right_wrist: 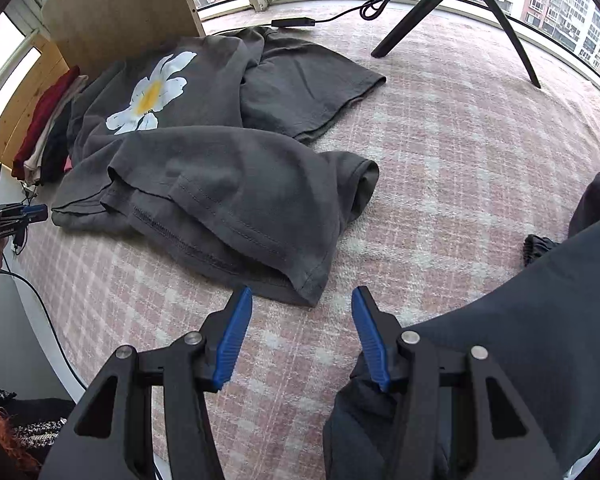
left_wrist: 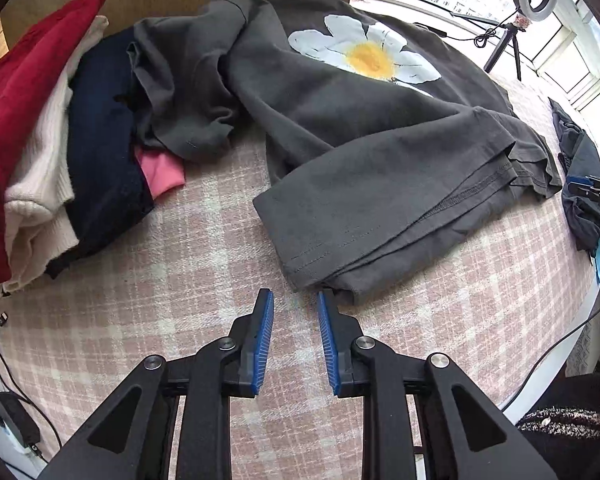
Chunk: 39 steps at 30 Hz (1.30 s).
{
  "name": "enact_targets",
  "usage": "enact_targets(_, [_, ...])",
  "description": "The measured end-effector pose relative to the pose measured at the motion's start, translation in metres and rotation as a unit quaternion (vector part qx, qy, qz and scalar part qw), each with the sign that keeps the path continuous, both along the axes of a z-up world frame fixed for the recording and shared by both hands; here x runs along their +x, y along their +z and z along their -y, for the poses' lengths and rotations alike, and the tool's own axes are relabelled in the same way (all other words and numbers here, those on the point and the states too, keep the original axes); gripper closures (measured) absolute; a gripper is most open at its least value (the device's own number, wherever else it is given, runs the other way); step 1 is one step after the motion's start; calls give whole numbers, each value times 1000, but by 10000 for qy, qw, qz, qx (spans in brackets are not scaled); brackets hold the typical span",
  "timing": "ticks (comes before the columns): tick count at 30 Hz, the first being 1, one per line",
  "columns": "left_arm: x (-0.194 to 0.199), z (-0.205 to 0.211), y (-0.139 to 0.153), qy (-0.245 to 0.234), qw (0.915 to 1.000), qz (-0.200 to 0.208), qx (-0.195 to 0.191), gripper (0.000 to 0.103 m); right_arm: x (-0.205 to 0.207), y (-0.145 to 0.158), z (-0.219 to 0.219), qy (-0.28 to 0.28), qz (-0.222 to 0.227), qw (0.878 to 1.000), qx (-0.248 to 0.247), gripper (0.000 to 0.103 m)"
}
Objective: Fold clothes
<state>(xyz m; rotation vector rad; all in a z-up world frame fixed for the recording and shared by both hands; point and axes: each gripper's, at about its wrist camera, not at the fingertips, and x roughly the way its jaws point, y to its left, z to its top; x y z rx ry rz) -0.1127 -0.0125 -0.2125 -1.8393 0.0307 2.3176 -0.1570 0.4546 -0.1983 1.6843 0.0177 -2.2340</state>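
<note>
Grey T-shirt [left_wrist: 364, 152] (with a daisy print) lay crumpled in the middle of the pink checked surface [left_wrist: 180, 288]. Left gripper [left_wrist: 295, 300] and right gripper [right_wrist: 302, 300] both stood open, empty, near its hem.

Black tongs [left_wrist: 295, 297]; ribbed blue pads [right_wrist: 236, 332]; silver screws

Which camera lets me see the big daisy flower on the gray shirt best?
The left wrist view: the daisy print on the gray shirt looks big and faces the camera. In the right wrist view, the daisy is smaller and slanted.
</note>
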Motion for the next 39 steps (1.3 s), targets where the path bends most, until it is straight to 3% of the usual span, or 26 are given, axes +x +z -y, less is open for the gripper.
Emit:
enact_targets(3, [-10, -6, -12, 10, 10000, 59, 12, 80, 4, -3, 4, 181, -15, 9997, 130, 52])
enact_targets(4, [-13, -6, -12, 58, 9999, 52, 70, 96, 6, -4, 4, 212, -16, 9996, 164, 52])
enact_targets(5, [-15, -5, -11, 116, 9999, 31, 120, 99, 8, -3, 4, 250, -24, 9995, 195, 52])
enact_targets(12, [-12, -7, 23, 46, 9995, -286, 132, 99, 1, -13, 5, 316, -86, 9991, 261, 51])
enact_targets(16, [-15, -10, 27, 20, 9996, -295, 28, 99, -8, -22, 9, 360, -170, 9984, 395, 52])
enact_targets(20, [-17, -12, 26, -99, 9996, -270, 21, 99, -10, -27, 18, 648, -215, 9940, 852, 70])
enact_targets(23, [-21, -13, 24, -178, 9995, -269, 27, 99, -12, -26, 22, 798, -175, 9925, 913, 71])
enact_targets(24, [-22, -14, 25, -195, 9994, -276, 19, 99, -12, -26, 23, 844, -152, 9920, 927, 77])
enact_targets(26, [-22, -15, 29, -223, 9992, -345, -4, 99, -16, -23, 24, 823, -110, 9937, 748, 98])
enact_targets(32, [9, -11, 67, -462, 9968, -658, 29, 99, 11, 41, -6, -17, -435, 9988, -202, 98])
enact_targets(35, [47, -7, 93, -603, 9948, -822, 2, 99, 53, 83, -25, -373, -658, 9953, -613, 98])
enact_targets(39, [104, 0, 115, -703, 9937, -859, 152, 99, 113, 105, -39, -984, -672, 9874, -1036, 98])
